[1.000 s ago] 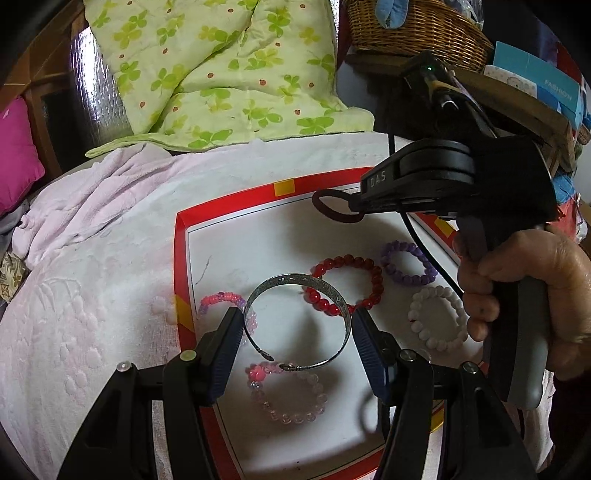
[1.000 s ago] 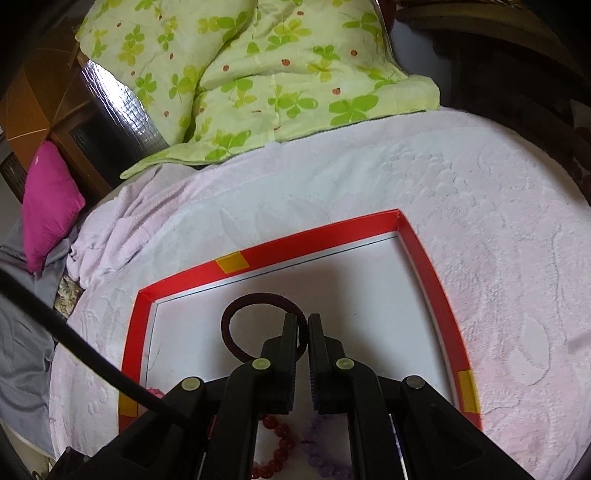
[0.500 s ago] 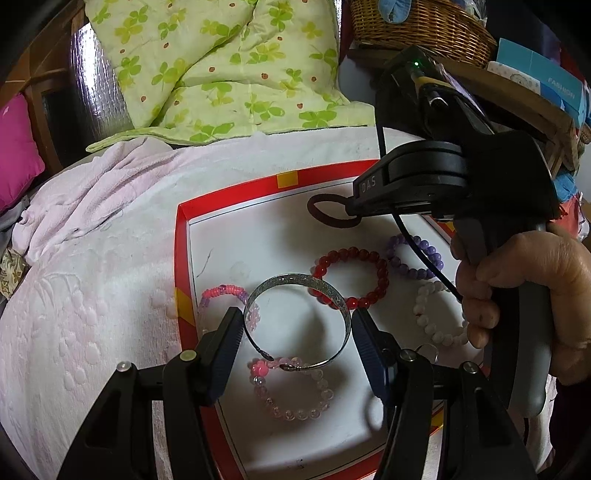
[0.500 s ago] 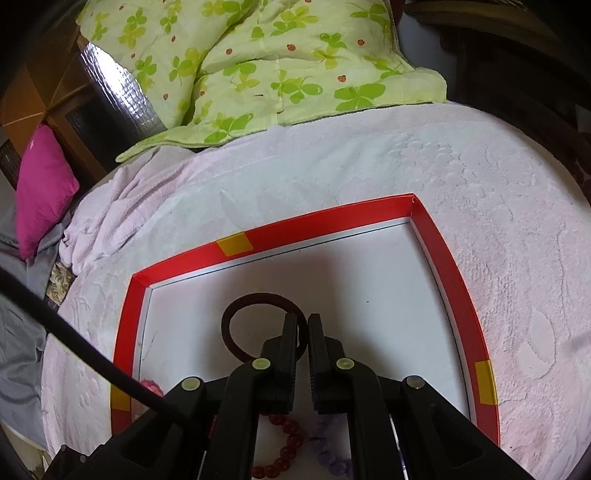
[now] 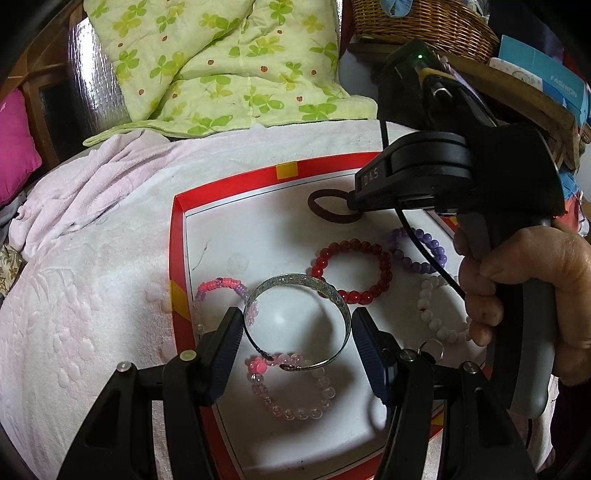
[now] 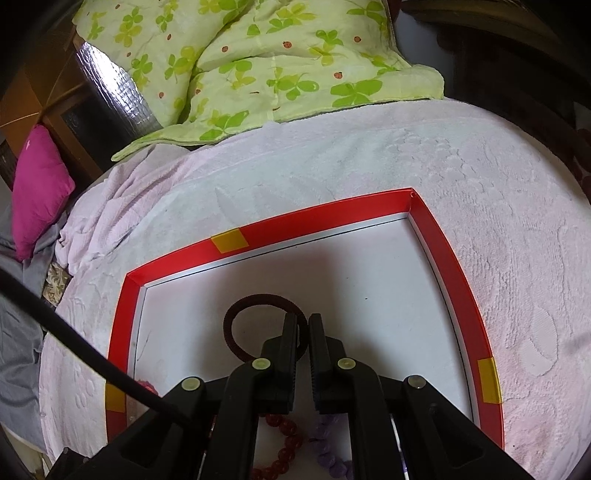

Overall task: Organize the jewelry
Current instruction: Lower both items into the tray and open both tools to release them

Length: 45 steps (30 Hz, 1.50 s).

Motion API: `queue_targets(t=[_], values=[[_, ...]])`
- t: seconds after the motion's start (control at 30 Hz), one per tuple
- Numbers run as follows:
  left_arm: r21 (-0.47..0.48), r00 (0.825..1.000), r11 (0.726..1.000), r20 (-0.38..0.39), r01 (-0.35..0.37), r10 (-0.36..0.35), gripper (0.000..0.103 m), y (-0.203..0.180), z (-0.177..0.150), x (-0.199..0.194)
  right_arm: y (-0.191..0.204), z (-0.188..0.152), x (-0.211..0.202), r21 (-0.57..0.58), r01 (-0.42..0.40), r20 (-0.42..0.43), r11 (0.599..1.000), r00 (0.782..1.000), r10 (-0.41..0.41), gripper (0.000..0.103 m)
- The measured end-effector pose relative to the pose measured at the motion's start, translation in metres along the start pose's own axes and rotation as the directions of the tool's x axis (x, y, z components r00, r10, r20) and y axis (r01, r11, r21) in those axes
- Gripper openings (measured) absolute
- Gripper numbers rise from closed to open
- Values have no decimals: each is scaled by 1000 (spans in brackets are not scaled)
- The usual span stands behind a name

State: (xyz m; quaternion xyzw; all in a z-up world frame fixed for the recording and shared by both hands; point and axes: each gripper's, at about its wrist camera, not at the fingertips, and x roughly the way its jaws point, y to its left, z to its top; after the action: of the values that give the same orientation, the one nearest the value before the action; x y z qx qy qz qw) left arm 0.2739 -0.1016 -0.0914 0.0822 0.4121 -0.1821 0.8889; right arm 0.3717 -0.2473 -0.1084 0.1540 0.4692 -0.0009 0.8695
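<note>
My left gripper (image 5: 297,325) is shut on a silver cuff bangle (image 5: 295,281), held by its sides just above the red-rimmed white tray (image 5: 177,236). My right gripper (image 6: 303,325) is shut on a dark maroon hair tie (image 6: 236,325), low over the tray's far half; the hair tie also shows in the left wrist view (image 5: 325,205). In the tray lie a red bead bracelet (image 5: 351,271), a purple one (image 5: 421,247), a white one (image 5: 432,314), a pink-and-purple one (image 5: 218,286) and a clear pink one (image 5: 291,391).
The tray (image 6: 443,251) sits on a pale pink towel (image 6: 332,162) over a round surface. A green clover quilt (image 6: 258,62) lies behind it, a magenta cushion (image 6: 37,184) at left. A wicker basket (image 5: 424,26) and boxes stand at the back right.
The right gripper with the hair tie has lowered toward the tray floor. The left gripper still holds the bangle in about the same place.
</note>
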Motion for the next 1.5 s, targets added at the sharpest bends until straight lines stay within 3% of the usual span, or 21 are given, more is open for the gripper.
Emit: queue_targets(t=[0.63,0.83,1.5], values=[[10,1000,1000,2,-2,2,63,-1,2,0,-8,0,-3,30,-6,-6,1000,1000,7,11],[13,999,999,15,-34,34,63,0,3,-5,-13,0,-6,45,-10,-5,999,1000,10,21],[22,988,988,37,-151,151,74,8,-3,-27,-27,-30,-69,55,-24,70,998,997,21,21]])
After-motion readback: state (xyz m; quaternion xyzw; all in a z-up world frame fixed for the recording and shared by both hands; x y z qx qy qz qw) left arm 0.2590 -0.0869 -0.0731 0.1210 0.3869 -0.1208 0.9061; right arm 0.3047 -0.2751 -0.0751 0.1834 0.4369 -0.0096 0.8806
